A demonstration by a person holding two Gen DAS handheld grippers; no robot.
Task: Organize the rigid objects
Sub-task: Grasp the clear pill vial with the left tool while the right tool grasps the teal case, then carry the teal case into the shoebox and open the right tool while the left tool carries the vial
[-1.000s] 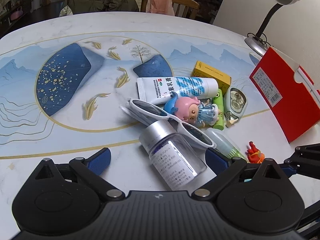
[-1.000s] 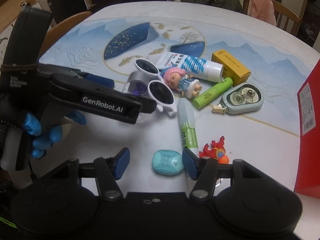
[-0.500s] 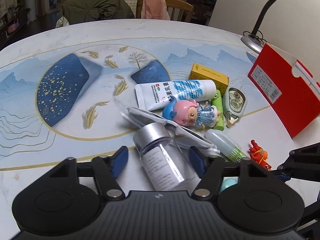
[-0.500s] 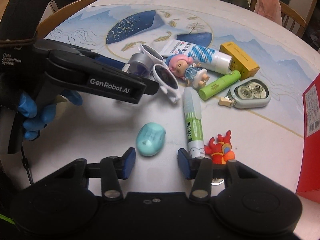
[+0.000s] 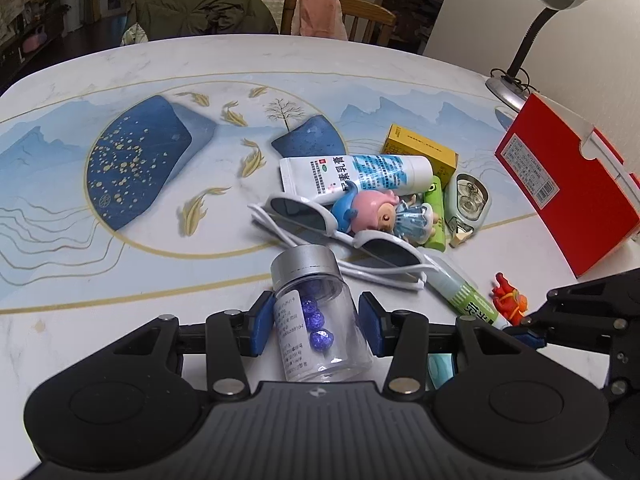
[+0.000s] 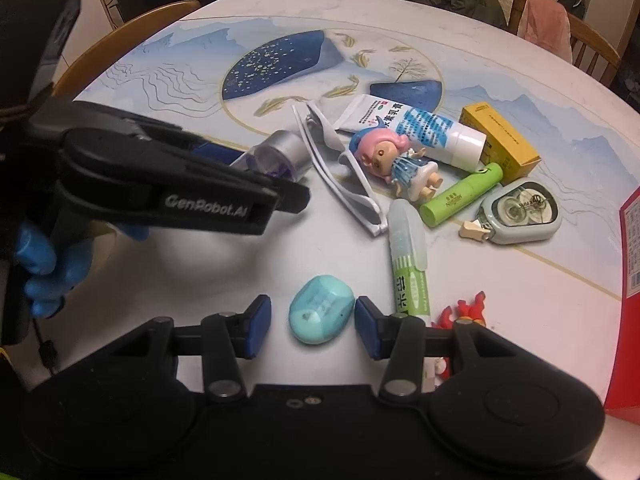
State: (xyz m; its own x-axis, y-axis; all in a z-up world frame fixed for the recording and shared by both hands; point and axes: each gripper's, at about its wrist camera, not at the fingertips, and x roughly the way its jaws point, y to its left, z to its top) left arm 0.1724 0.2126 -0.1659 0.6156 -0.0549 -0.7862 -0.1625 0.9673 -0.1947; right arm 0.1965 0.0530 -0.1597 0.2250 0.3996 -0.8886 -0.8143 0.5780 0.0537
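Room: dining area, chairs behind painted counter (image 5: 120,248).
L hand-held gripper (image 5: 316,322): jaws just closing, pads w/ clear vial (image 5: 320,320) between, seemingly touching — to lift it off sunglasses (image 5: 340,236).
R hand-held gripper (image 6: 312,322): just closing, astride teal case (image 6: 322,314), left gap remains.
Pile: rest clustered nr red box (image 5: 568,184), prob. destination.

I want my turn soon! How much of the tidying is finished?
Nothing looks sorted yet: the doll, sunglasses and tube lie jumbled on the table. The left gripper has just closed on the clear bottle. The right gripper has been closing its fingers around the teal case, with a gap on one side. Everything is left to put away.
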